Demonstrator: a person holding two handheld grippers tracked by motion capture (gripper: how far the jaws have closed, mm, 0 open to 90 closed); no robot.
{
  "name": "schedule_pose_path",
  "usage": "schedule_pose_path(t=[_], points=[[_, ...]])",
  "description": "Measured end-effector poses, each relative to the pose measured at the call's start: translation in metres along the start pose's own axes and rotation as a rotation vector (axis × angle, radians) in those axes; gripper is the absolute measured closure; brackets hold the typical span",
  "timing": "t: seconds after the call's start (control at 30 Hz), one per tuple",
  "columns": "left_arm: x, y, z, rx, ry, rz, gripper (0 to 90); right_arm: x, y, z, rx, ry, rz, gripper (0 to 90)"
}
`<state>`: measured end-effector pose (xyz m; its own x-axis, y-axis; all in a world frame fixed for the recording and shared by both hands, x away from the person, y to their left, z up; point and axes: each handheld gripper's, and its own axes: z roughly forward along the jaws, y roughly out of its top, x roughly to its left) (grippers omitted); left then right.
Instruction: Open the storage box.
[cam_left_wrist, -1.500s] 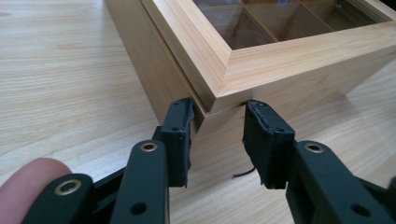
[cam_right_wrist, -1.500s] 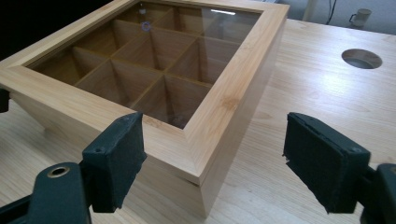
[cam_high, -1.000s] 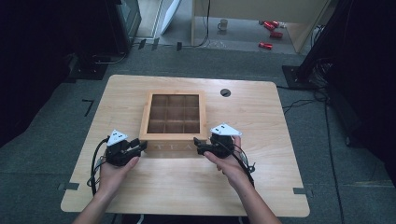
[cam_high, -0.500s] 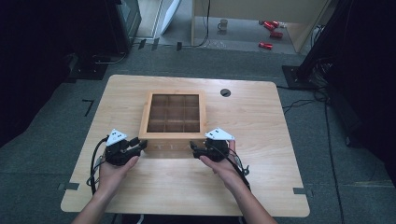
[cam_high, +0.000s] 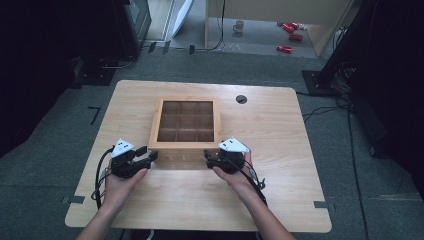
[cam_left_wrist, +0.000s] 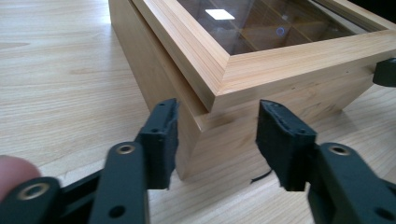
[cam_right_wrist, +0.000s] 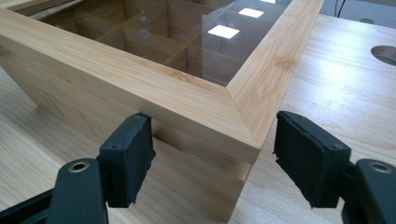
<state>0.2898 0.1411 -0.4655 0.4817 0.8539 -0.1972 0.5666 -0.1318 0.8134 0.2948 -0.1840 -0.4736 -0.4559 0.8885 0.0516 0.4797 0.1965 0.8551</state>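
Observation:
A shallow wooden box (cam_high: 184, 145) with a glass lid and a grid of compartments stands at the middle of the table. My left gripper (cam_high: 151, 158) is open at the box's near left corner. In the left gripper view that corner (cam_left_wrist: 299, 60) sits between the spread jaws of the left gripper (cam_left_wrist: 217, 116). My right gripper (cam_high: 207, 159) is open at the near right corner. Its own view has the lid's corner (cam_right_wrist: 116, 70) between the jaws of the right gripper (cam_right_wrist: 212, 128). Neither gripper holds anything.
The light wooden table (cam_high: 280, 130) has a round cable hole (cam_high: 241, 99) behind the box to the right. On the floor beyond lie red items (cam_high: 288, 30) and a mug (cam_high: 239, 26). Cables run along the floor at the right.
Both grippers have closed in on the box's near corners. The right one slid left and slightly toward the person, and the left one edged right. The box has not moved.

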Motion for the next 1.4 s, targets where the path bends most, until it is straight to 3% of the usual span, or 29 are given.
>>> schedule_pose_path(t=[0.2, 0.3, 0.47, 0.63, 0.77, 1.03, 1.4], points=[[0.002, -0.009, -0.001, 0.030, 0.019, 0.018, 31.6, 0.000, 0.004, -0.003, -0.014, -0.003, -0.007, 28.9], [0.010, -0.021, 0.003, 0.109, 0.059, 0.054, 26.5, 0.000, 0.009, -0.007, -0.030, -0.004, -0.020, 28.8], [0.025, -0.039, 0.012, 0.197, 0.117, 0.047, 22.4, -0.001, 0.020, -0.012, -0.055, -0.003, -0.024, 28.7], [0.026, -0.042, 0.014, 0.200, 0.140, 0.056, 20.6, -0.002, 0.031, -0.016, -0.071, -0.008, -0.043, 28.1], [0.021, -0.047, 0.017, 0.183, 0.191, 0.122, 18.5, -0.002, 0.039, -0.020, -0.093, -0.016, -0.049, 28.1], [0.019, -0.048, 0.018, 0.177, 0.204, 0.105, 16.6, -0.005, 0.057, -0.027, -0.131, -0.039, -0.068, 27.4], [0.018, -0.048, 0.018, 0.176, 0.205, 0.104, 16.5, -0.022, 0.093, -0.030, -0.213, -0.055, -0.115, 26.9]])
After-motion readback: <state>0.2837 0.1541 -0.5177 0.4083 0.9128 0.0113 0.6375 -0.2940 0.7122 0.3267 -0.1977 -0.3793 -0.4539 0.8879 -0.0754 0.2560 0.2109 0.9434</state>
